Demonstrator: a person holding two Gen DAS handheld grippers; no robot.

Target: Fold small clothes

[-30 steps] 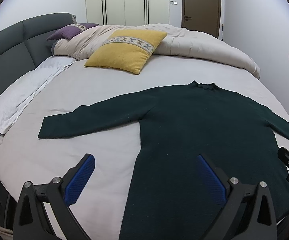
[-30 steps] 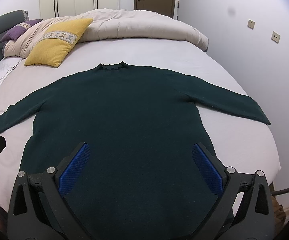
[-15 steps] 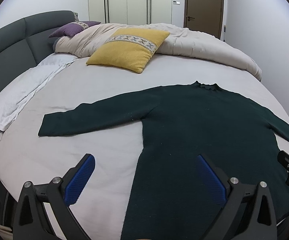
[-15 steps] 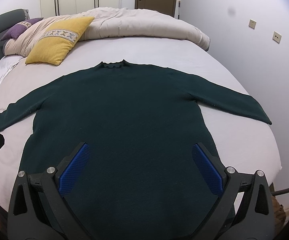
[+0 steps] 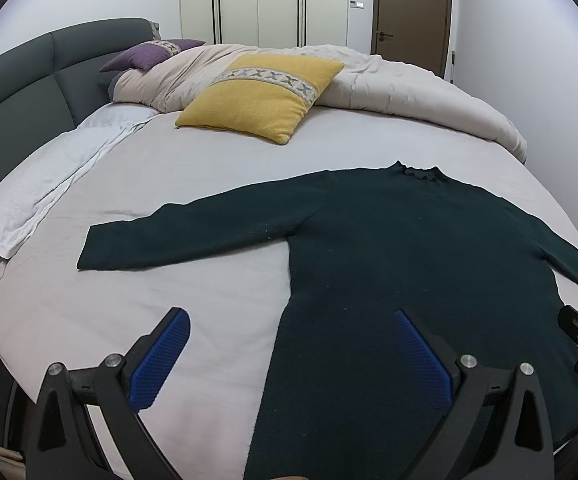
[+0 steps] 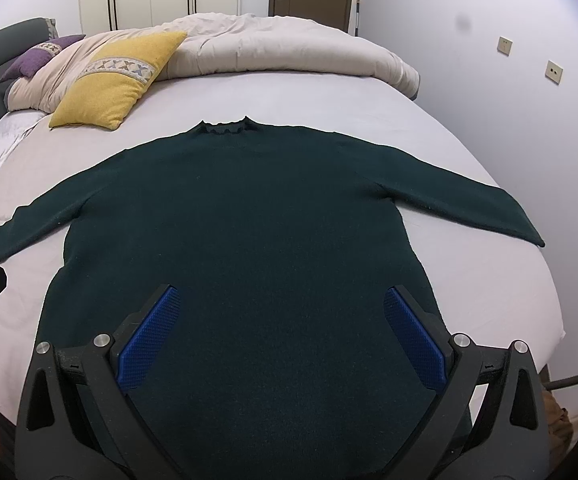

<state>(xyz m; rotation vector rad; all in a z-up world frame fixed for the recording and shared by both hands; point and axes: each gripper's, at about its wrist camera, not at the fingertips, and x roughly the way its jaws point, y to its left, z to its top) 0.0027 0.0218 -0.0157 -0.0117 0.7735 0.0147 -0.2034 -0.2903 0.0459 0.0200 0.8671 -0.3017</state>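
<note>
A: L gripper (image 5: 291, 322) pose?

B: Hovering low over the near bed edge, blue-padded fingers (image 5: 161, 356) spread wide, nothing betw. them. One finger over bare sheet, the other over the sweater's hem side.

A: R gripper (image 6: 281, 300)?

B: Same, splayed wide, empty, centred above the lower body of the dark green knit long-sleeve sweater (image 6: 249, 216).

A: Sweater where?

B: Flat on the pale grey bed sheet (image 5: 149, 292), collar away from the grippers, both sleeves stretched out sideways. R cuff ends near the bed's rim; L cuff has open sheet beyond it.

A: Room to move?

B: Bare sheet betw. collar and the yellow square cushion w/ patterned band (image 5: 265, 96); the beige rumpled duvet (image 6: 281, 44) sits well apart at the far side.
</note>
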